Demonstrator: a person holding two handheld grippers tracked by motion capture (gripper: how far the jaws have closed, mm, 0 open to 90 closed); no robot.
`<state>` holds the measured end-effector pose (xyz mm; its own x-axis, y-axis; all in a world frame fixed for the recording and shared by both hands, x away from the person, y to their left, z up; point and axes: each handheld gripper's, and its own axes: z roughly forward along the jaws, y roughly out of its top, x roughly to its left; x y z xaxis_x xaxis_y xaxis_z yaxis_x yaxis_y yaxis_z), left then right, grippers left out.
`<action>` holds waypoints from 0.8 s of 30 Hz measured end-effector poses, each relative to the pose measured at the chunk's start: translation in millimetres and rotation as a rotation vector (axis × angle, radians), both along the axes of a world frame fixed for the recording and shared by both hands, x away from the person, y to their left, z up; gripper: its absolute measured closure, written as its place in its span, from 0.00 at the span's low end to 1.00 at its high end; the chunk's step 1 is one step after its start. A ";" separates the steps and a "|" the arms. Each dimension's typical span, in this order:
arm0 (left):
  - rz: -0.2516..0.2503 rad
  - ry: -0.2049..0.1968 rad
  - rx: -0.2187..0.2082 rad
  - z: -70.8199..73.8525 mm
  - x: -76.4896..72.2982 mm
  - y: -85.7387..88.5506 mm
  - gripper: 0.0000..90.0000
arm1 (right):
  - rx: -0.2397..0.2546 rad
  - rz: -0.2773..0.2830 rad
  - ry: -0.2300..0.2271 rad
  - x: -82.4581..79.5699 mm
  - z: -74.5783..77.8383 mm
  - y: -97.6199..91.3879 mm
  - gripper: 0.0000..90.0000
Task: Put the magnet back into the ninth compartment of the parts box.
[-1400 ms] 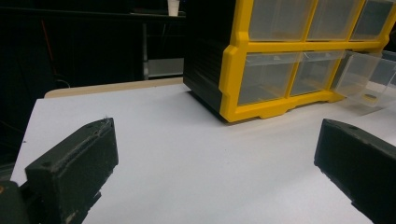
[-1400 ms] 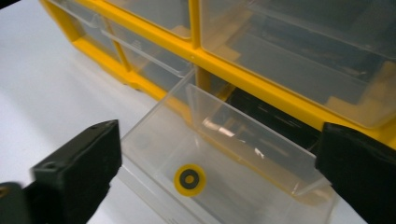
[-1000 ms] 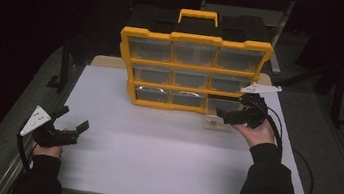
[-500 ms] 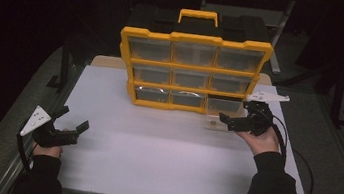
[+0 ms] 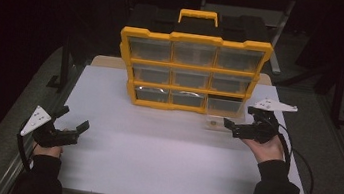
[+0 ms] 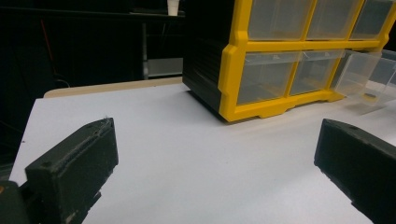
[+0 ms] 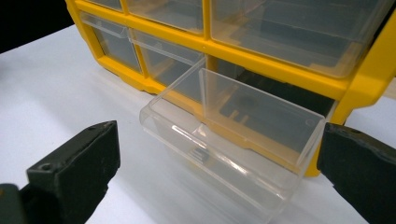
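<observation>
A yellow organizer (image 5: 192, 69) with clear drawers stands at the back of the white table (image 5: 161, 161). Its bottom right drawer (image 5: 216, 123) is pulled out onto the table in front of its slot. A small dark item lies inside the drawer (image 6: 370, 97). My right gripper (image 5: 229, 127) is open just right of the drawer's front. In the right gripper view the clear drawer (image 7: 233, 140) sits between and beyond the wide-apart jaws of my right gripper (image 7: 217, 158), untouched. My left gripper (image 5: 75, 117) rests open at the near left, holding nothing. It (image 6: 217, 154) faces the organizer (image 6: 280, 65).
The other drawers (image 5: 193, 54) of the organizer are closed, and a black handle section (image 5: 198, 19) tops it. A wooden board edge (image 5: 106, 61) shows behind the table. Dark floor and metal frames (image 5: 63, 62) surround the table.
My right gripper has drawn back from the organizer toward the near side, and the bottom right drawer now lies farther out. The left gripper has not moved.
</observation>
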<state>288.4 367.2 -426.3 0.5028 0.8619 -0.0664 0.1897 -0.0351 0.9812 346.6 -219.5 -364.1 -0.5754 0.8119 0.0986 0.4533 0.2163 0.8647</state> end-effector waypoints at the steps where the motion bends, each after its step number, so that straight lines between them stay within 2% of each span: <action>1: -0.001 0.000 0.000 0.0 0.1 0.0 0.00 | 0.004 0.000 -0.002 -0.9 -0.8 -0.6 0.00; 11: 0.001 -0.002 -0.001 0.2 0.2 0.3 0.00 | 0.025 -0.009 -0.018 -11.5 -9.6 -4.8 0.00; 20: 0.000 -0.001 0.004 0.0 0.6 0.2 0.00 | 0.077 -0.024 -0.035 -22.0 -20.9 -10.9 0.00; 24: -0.002 -0.001 0.007 0.1 0.4 0.0 0.00 | 0.086 -0.027 -0.033 -25.8 -26.1 -13.0 0.00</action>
